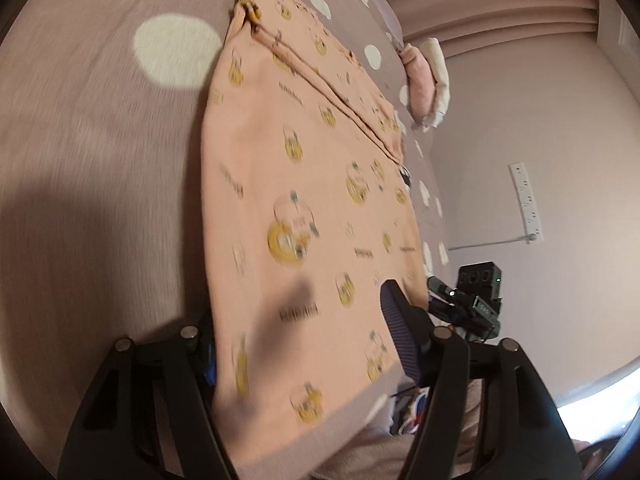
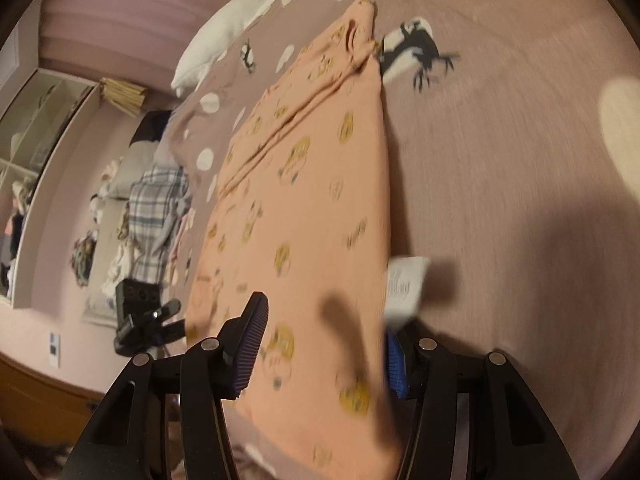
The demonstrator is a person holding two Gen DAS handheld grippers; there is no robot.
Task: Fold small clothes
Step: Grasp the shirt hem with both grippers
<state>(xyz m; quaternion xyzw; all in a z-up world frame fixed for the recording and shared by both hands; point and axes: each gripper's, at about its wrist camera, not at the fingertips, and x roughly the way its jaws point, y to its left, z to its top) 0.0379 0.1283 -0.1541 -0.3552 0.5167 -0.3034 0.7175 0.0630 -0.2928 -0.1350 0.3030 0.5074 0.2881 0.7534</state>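
Note:
A peach garment with yellow cartoon prints (image 1: 304, 184) lies spread on the mauve polka-dot bed cover (image 1: 100, 160), with a folded ridge running along its far part. My left gripper (image 1: 298, 340) is open, its fingers standing wide either side of the garment's near edge, just above it. The same garment (image 2: 316, 208) shows in the right wrist view, with a white label (image 2: 404, 284) sticking out at its right edge. My right gripper (image 2: 324, 340) is open over the garment's near end, one finger on each side. Both views are motion blurred.
A pink and white rolled cloth (image 1: 426, 80) lies at the bed's far edge. A black camera device (image 1: 476, 296) stands beside the bed, also in the right view (image 2: 140, 312). A plaid garment pile (image 2: 156, 216), a white pillow (image 2: 232, 24) and shelves (image 2: 36, 152) lie left.

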